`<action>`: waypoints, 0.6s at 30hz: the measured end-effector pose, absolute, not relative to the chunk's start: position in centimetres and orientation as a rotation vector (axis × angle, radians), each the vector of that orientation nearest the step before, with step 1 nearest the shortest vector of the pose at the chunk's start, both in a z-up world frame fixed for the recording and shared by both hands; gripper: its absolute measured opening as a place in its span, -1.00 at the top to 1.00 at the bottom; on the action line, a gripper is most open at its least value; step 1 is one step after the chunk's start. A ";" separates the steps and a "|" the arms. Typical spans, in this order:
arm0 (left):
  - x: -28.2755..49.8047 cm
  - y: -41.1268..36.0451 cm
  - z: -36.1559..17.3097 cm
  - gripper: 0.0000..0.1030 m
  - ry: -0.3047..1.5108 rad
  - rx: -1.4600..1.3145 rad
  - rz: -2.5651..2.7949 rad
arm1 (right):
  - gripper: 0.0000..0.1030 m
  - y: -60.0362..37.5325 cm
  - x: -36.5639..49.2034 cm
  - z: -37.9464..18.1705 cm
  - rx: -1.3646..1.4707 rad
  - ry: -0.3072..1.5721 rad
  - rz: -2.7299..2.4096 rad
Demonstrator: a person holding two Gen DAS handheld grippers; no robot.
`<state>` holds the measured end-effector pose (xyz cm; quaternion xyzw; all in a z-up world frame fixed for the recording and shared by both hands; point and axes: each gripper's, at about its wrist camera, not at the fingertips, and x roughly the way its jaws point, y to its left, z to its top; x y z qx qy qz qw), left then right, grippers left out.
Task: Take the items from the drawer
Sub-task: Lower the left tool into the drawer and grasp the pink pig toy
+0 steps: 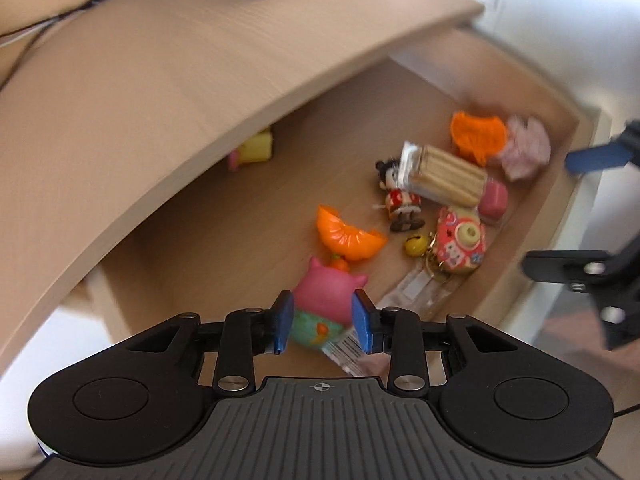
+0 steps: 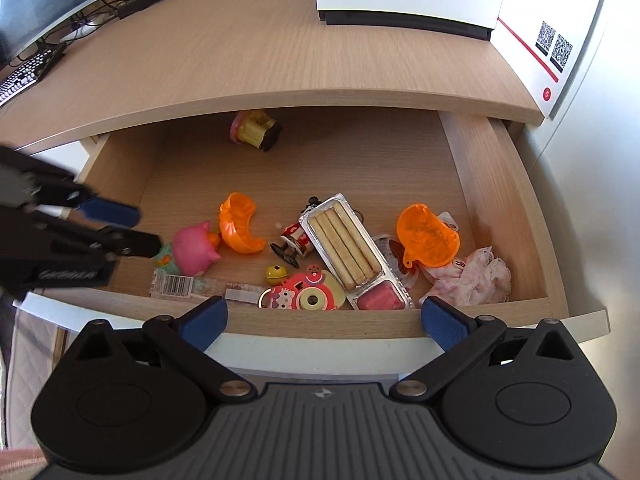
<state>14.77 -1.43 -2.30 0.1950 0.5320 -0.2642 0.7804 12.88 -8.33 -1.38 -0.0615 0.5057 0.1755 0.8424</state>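
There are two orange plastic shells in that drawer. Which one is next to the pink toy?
The crescent-shaped orange shell, touching the pink toy. The other orange shell, rounder, sits beside the pink cloth.

Open wooden drawer point(image 2: 500, 208), pink toy point(image 2: 194, 250) front-left

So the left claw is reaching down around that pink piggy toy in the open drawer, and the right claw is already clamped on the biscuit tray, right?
Not quite. The right gripper is open and holds nothing; it hovers at the drawer's front edge, as the right wrist view shows. The biscuit tray lies untouched. The left gripper does straddle the pink toy.
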 end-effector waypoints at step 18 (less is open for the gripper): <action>17.9 -1.1 -6.5 0.08 1.331 0.280 -0.586 | -0.62 -8.7 16.1 0.5 -0.276 0.903 0.489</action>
